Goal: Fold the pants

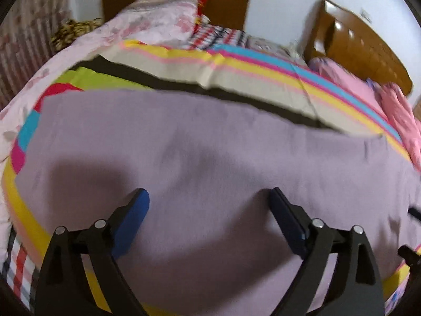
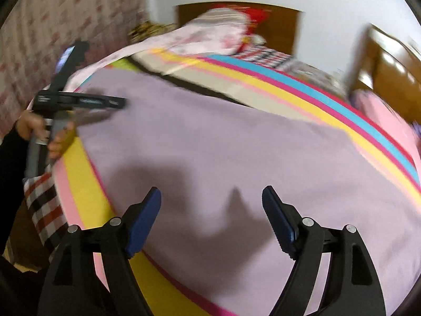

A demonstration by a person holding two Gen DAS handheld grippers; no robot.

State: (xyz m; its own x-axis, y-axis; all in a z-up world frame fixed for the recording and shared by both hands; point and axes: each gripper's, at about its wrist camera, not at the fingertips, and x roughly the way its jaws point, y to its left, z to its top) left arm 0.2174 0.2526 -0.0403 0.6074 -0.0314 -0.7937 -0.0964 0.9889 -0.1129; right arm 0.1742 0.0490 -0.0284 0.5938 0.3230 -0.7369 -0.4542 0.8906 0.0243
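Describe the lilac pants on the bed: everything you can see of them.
The pants are a pale lilac, soft-looking knit that lies spread flat over the striped bedsheet, filling most of both wrist views. The surface is smooth, with only faint creases; no waistband, pockets or leg split can be made out. The far edge runs beside a beige and black item. The left gripper and right gripper stand open above the pants, gripping no fabric and throwing shadows on them.

No text or label can be read anywhere
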